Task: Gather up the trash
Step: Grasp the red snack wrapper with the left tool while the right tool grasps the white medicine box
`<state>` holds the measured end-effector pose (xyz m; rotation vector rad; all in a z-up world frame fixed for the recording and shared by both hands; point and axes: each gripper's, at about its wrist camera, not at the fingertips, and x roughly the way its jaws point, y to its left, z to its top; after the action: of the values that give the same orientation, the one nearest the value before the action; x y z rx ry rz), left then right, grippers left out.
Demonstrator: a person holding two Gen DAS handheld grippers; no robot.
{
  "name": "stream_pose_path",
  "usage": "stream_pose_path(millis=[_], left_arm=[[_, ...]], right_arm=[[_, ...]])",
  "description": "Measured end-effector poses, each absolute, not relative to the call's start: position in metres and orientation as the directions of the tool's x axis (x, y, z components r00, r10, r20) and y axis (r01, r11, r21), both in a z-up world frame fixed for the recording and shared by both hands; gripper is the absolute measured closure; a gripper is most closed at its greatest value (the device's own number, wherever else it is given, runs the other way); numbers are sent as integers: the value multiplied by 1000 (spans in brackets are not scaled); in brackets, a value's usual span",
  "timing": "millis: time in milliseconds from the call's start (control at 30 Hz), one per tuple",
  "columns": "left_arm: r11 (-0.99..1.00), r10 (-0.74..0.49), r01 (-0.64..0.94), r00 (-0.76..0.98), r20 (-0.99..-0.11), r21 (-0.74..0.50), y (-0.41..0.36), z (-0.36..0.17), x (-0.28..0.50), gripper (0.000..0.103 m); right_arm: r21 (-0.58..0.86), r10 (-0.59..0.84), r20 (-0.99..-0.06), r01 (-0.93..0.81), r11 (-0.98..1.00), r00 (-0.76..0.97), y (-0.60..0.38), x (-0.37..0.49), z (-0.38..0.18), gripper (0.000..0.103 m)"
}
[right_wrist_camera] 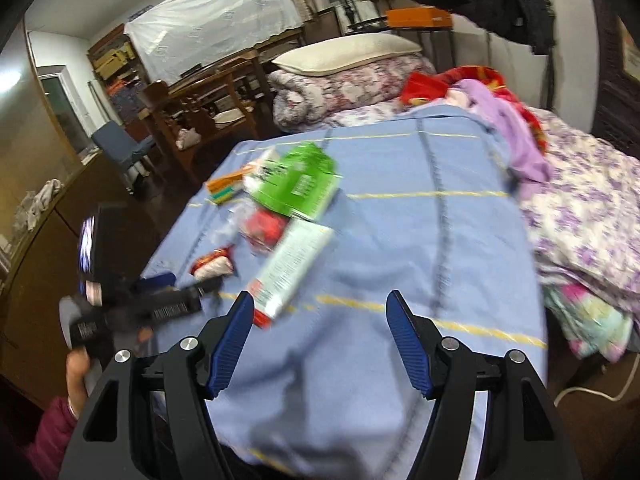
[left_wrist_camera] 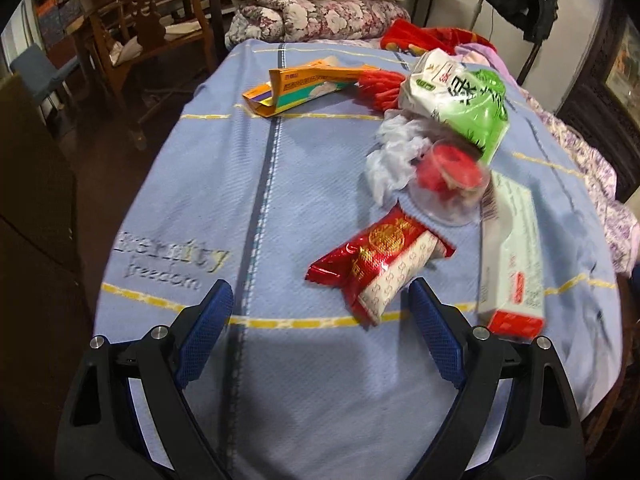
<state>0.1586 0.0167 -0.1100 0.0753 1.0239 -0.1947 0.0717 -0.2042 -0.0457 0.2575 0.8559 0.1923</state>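
Blue bedspread (left_wrist_camera: 200, 184), striped in yellow, carries a scatter of litter as seen from the left wrist. The left gripper (left_wrist_camera: 320, 300) hangs over the near edge, jaws spread wide and empty. Just ahead and slightly right of its gap lies a red-and-white snack wrapper (left_wrist_camera: 380, 264), its near end almost between the fingertips, its long axis slanting from near-left to far-right. To the right lies a white medicine box (left_wrist_camera: 512, 256), long axis running roughly away from the camera. Beyond sit a clear cup with red contents (left_wrist_camera: 448, 184), crumpled white plastic (left_wrist_camera: 392, 152), a green-and-white bag (left_wrist_camera: 460, 100) and, farther left, an opened orange carton (left_wrist_camera: 296, 88).

From the right wrist, the right gripper (right_wrist_camera: 320, 312) also stands wide apart, holding nothing, above bare cloth. The white medicine box (right_wrist_camera: 292, 268) lies ahead and left, its red end just beside the left fingertip, its length angling away to the right. The green-and-white bag (right_wrist_camera: 296, 184) lies farther off; the snack wrapper (right_wrist_camera: 212, 264) sits well left, next to the left gripper (right_wrist_camera: 160, 300), which is blurred here.

Judging from this, the wrapper falls to the left gripper, which would need a small turn to close across its short side; the box is the right gripper's nearer piece. No bin is visible.
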Motion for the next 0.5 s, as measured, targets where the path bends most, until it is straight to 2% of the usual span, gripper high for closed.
stream_pose_path(millis=[133,400,500], left_arm=[[974,-116,227,514,-850,4,14,-114,154,7],[970,-126,242,548,-827,12,15,-116,147,6],[970,-129,244,556,-821,13,15,-116,147,6]], right_arm=[[333,309,-731,-78,940,609,-180,103,-56,36],[331,306,-785,-53,942,539,-153,142,-85,38],[323,292,-805,-30,946,516,-153,148,-96,47]])
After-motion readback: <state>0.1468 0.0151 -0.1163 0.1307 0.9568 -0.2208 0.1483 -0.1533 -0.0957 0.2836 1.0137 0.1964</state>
